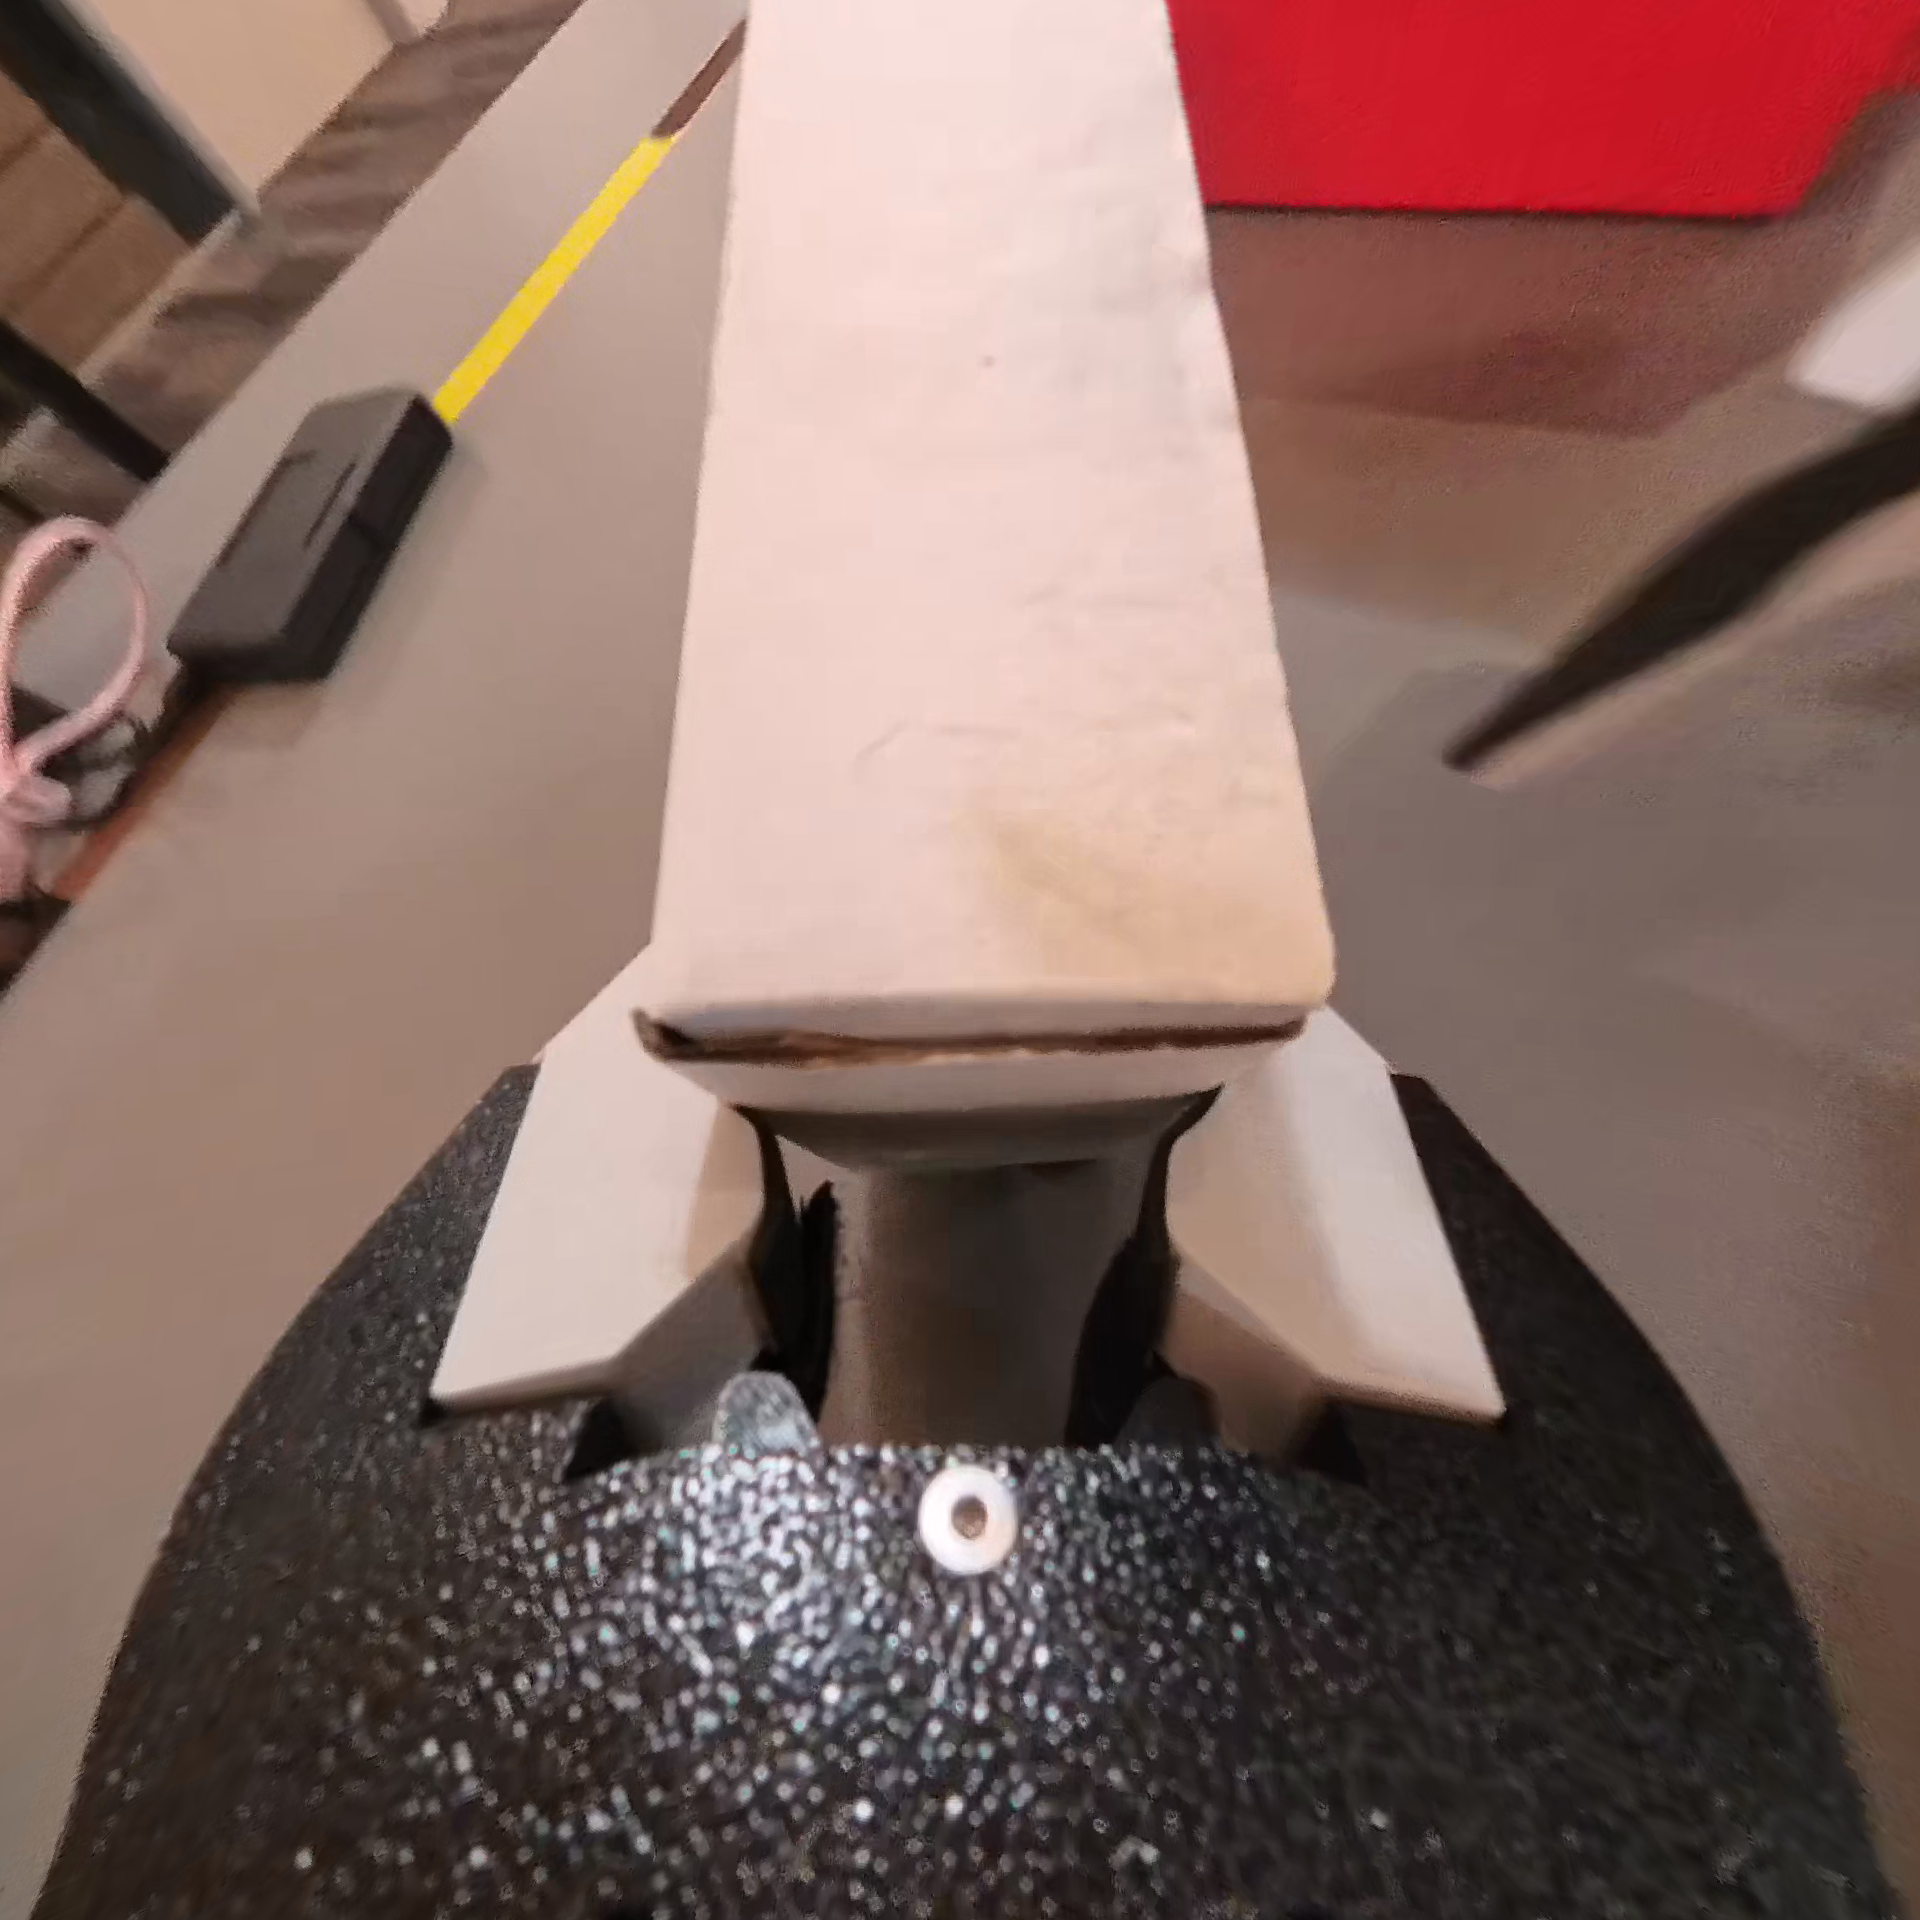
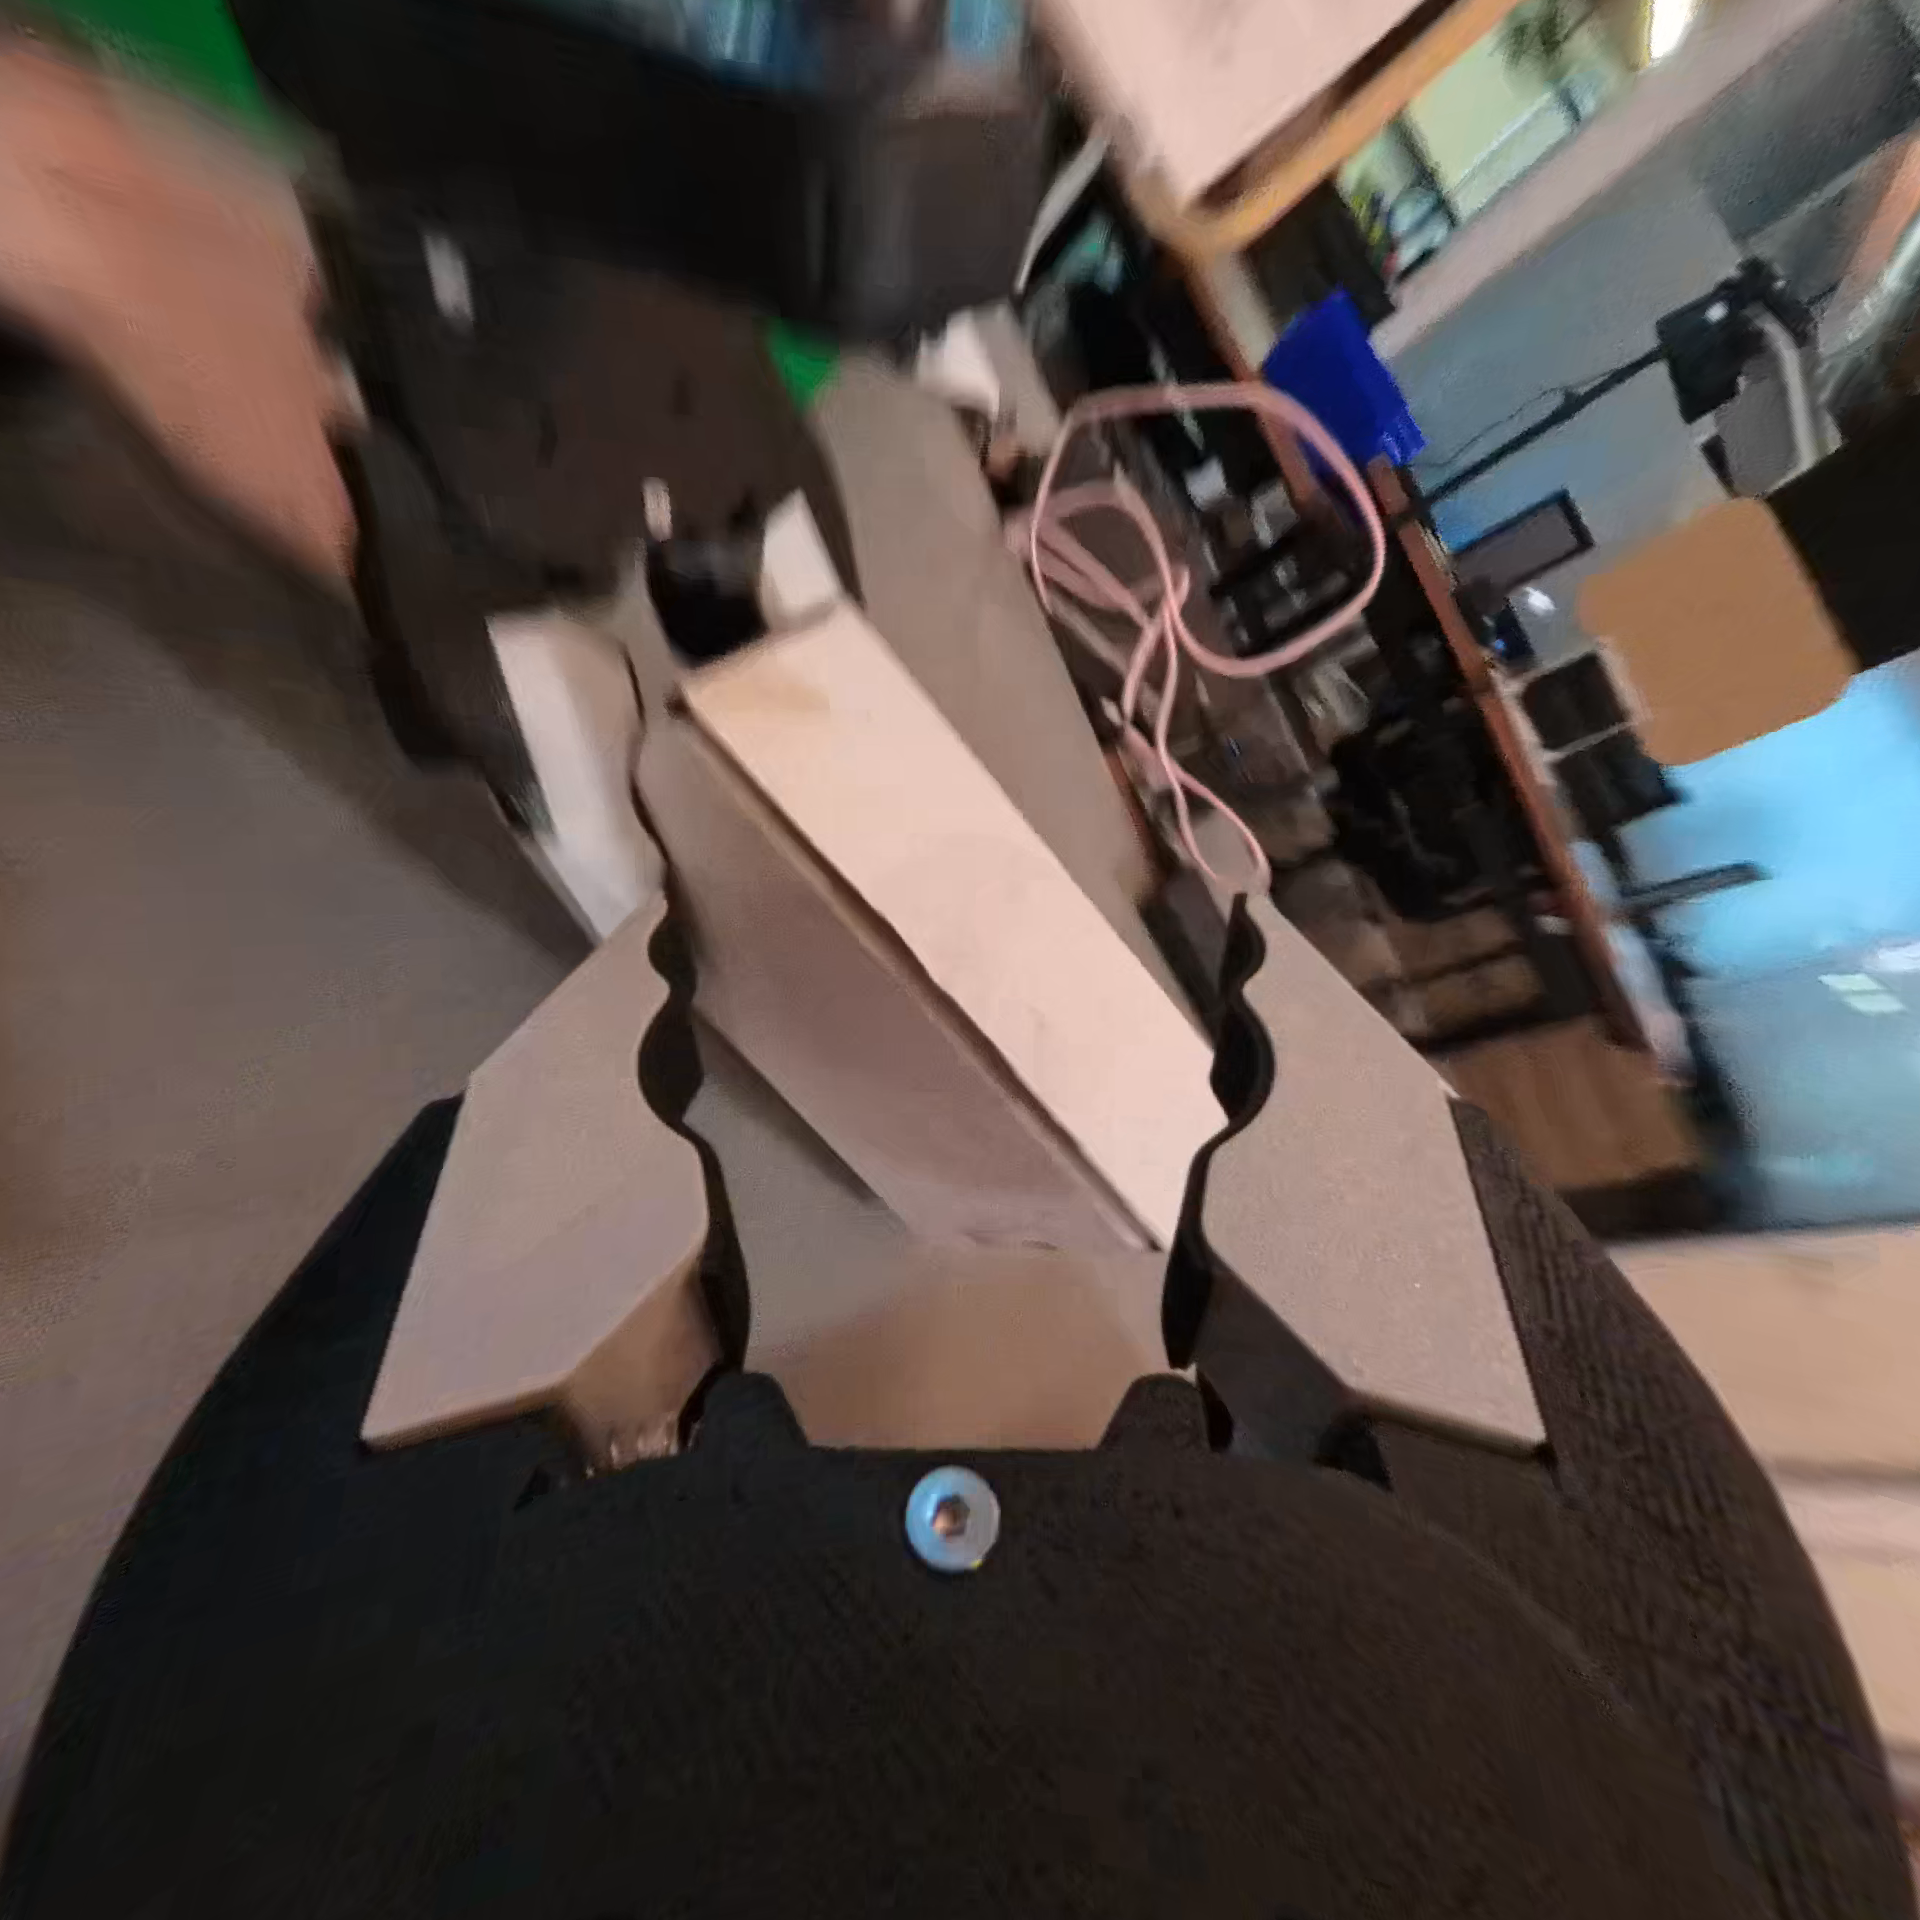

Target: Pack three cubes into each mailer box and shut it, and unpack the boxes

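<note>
A shut white mailer box runs straight ahead from my left gripper, which is shut on its near end; the box hides most of the fingers. In the right wrist view the same box lies tilted, with its near end between the wide-open fingers of my right gripper. My left gripper shows holding the far end there. One dark, blurred finger of my right gripper shows at the right of the left wrist view. No cubes are clearly visible.
A grey table lies below. A large red block stands far right. A flat black object, yellow tape and a pink cable are at the left edge. A person's hand is top left.
</note>
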Action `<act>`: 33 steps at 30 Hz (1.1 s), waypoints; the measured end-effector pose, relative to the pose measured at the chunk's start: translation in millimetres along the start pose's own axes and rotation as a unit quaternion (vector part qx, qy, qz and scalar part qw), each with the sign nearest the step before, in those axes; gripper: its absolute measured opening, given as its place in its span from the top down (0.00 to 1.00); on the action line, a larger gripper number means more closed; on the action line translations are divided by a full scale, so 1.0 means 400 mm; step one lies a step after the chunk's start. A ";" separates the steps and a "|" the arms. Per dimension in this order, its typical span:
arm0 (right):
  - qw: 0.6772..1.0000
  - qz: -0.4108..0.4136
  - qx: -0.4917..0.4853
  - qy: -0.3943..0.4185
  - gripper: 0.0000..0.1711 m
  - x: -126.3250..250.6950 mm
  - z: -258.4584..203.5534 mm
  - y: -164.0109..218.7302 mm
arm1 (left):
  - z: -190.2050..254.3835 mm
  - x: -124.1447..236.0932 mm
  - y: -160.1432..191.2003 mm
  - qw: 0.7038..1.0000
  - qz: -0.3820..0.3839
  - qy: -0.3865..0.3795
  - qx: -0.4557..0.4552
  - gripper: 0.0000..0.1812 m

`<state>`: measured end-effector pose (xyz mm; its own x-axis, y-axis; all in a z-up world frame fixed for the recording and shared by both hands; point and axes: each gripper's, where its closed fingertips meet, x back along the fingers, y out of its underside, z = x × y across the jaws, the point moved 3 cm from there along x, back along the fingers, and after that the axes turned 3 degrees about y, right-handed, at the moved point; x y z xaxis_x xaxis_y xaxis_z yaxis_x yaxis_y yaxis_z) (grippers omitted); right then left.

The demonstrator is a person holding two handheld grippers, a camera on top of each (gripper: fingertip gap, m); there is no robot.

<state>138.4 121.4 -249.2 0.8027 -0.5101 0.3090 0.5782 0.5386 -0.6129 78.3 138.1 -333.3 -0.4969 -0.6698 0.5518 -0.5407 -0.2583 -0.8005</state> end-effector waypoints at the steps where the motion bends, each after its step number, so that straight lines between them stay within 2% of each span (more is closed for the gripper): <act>1: 0.997 -0.047 0.061 0.008 0.40 -0.006 -0.002 0.023 | 0.008 0.002 -0.003 1.000 0.001 -0.002 -0.030 0.58; 3: 0.985 -0.100 0.139 -0.011 0.38 -0.016 -0.022 0.050 | 0.024 0.005 -0.010 0.995 -0.004 -0.019 -0.094 0.58; 6: 0.967 -0.136 0.208 -0.054 0.40 -0.019 -0.062 0.075 | 0.055 0.005 -0.017 0.976 -0.012 -0.054 -0.208 0.58; 10: 0.945 -0.172 0.267 -0.081 0.60 -0.006 -0.091 0.117 | 0.075 0.009 -0.023 0.952 0.004 -0.091 -0.291 0.58; 14: 0.945 -0.175 0.273 -0.047 0.62 0.011 -0.072 0.124 | 0.102 0.035 -0.059 0.933 0.079 -0.111 -0.332 0.59; 16: 0.954 -0.160 0.253 -0.024 0.62 0.030 -0.052 0.117 | 0.110 0.072 -0.104 0.922 0.157 -0.136 -0.327 0.57; 19: 0.957 -0.145 0.248 0.035 0.63 0.084 0.004 0.104 | 0.094 0.112 -0.141 0.926 0.223 -0.150 -0.265 0.33; 20: 0.960 -0.136 0.238 0.057 0.63 0.110 0.030 0.094 | 0.085 0.120 -0.144 0.929 0.241 -0.145 -0.239 0.30; 23: 0.969 -0.109 0.179 0.130 0.63 0.213 0.139 0.076 | 0.055 0.146 -0.147 0.928 0.292 -0.142 -0.181 0.29; 27: 0.948 -0.177 0.126 0.234 0.63 0.361 0.330 0.188 | 0.016 0.142 -0.136 0.934 0.303 -0.145 -0.120 0.32; 30: 0.928 -0.253 0.132 0.240 0.63 0.405 0.403 0.322 | 0.004 0.125 -0.127 0.939 0.294 -0.144 -0.101 0.34; 33: 0.919 -0.308 0.136 0.206 0.62 0.396 0.422 0.439 | 0.015 0.113 -0.126 0.945 0.287 -0.131 -0.085 0.34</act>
<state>391.6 248.3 -185.2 0.2193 -0.9547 0.2011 0.9646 0.1812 -0.1917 87.3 116.6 -269.4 -0.5689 -0.8204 -0.0572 -0.3451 0.3012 -0.8889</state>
